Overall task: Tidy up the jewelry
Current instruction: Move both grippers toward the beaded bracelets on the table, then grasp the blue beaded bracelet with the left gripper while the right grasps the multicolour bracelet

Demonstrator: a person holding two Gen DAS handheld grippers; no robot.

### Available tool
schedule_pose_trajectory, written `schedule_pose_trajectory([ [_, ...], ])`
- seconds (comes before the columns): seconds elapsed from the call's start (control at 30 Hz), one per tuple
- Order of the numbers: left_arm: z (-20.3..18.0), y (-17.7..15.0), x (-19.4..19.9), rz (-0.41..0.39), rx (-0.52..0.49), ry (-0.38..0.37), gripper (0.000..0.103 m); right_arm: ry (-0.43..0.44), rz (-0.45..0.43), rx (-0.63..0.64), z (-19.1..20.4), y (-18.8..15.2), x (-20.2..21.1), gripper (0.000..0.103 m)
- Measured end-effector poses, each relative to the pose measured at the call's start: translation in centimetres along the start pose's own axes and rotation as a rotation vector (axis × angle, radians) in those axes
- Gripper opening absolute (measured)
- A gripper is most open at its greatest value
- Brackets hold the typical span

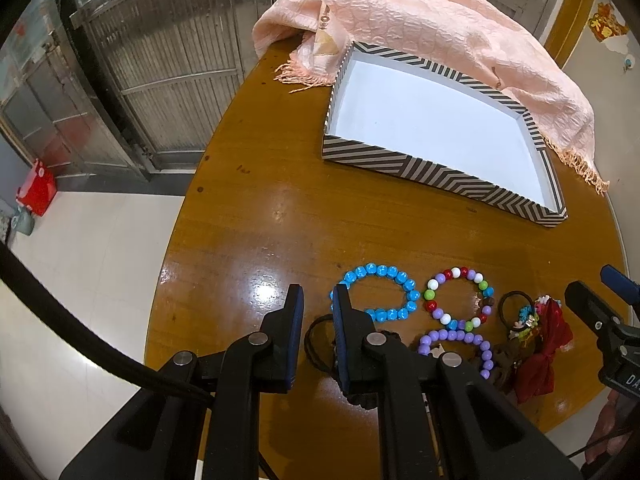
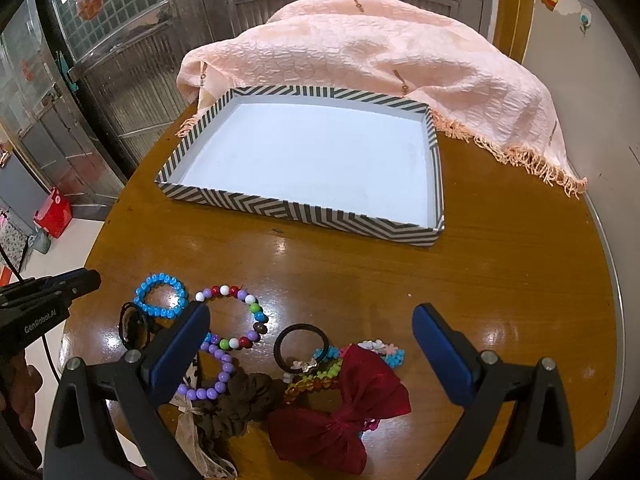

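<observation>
On the round wooden table lie a blue bead bracelet, a multicolour bead bracelet, a purple bead bracelet, a black hair tie and a red bow. Behind them stands an empty striped box tray. My left gripper hovers at the blue bracelet's left edge, narrowly open with nothing between its fingers. My right gripper hangs wide open above the hair tie and bow, holding nothing.
A pink fringed scarf is heaped behind the tray. A brown scrunchie and a second black hair tie lie near the front table edge. Bare wood shows between the jewelry and the tray. The floor drops away on the left.
</observation>
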State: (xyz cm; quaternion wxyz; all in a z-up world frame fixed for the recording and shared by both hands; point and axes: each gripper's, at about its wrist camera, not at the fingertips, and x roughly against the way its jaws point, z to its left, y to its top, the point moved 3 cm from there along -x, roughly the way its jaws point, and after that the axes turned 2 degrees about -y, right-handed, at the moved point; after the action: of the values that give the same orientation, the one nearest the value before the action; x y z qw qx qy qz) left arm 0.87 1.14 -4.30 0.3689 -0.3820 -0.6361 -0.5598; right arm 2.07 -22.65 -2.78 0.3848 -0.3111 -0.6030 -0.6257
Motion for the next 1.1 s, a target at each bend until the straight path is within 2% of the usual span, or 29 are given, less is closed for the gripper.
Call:
schedule_pose_trajectory([
  [0.17, 0.4, 0.2, 0.1, -0.005, 0.011, -0.008, 0.014, -0.005, 0.015, 0.006, 0.0, -0.1, 0.0, 0.103],
  [0.3, 1.5, 0.2, 0.0, 0.008, 0.039, -0.044, 0.014, 0.007, 0.016, 0.005, -0.1, -0.3, -0.1, 0.103],
  [0.4, 2.5, -0.2, -0.3, 0.03, 0.06, -0.063, 0.022, 0.034, 0.007, 0.003, -0.1, -0.4, -0.2, 0.103],
  [0.6, 4.0, -0.2, -0.7, 0.037, 0.113, -0.091, 0.025, 0.067, 0.02, 0.055, 1.3, -0.4, -1.0, 0.1],
  [0.7, 3.5, 0.1, -1.0, 0.036, 0.086, -0.1, 0.026, 0.083, 0.035, 0.099, 2.3, -0.2, -2.3, 0.085],
  [0.77, 3.0, 0.2, -1.4, 0.046, 0.064, -0.107, 0.026, 0.102, 0.07, 0.117, 2.8, -0.2, -3.6, 0.067],
  [0.8, 2.8, 0.3, -1.6, 0.047, 0.056, -0.111, 0.026, 0.113, 0.082, 0.123, 3.0, -0.2, -4.1, 0.064],
  [0.93, 1.7, 0.5, -2.6, 0.059, 0.003, -0.104, 0.026, 0.093, 0.134, 0.206, 4.2, -0.5, -6.4, 0.061],
  [1.1, 0.4, 0.8, -3.6, 0.066, -0.053, -0.095, 0.026, 0.083, 0.167, 0.249, 4.7, -1.0, -7.6, 0.059],
])
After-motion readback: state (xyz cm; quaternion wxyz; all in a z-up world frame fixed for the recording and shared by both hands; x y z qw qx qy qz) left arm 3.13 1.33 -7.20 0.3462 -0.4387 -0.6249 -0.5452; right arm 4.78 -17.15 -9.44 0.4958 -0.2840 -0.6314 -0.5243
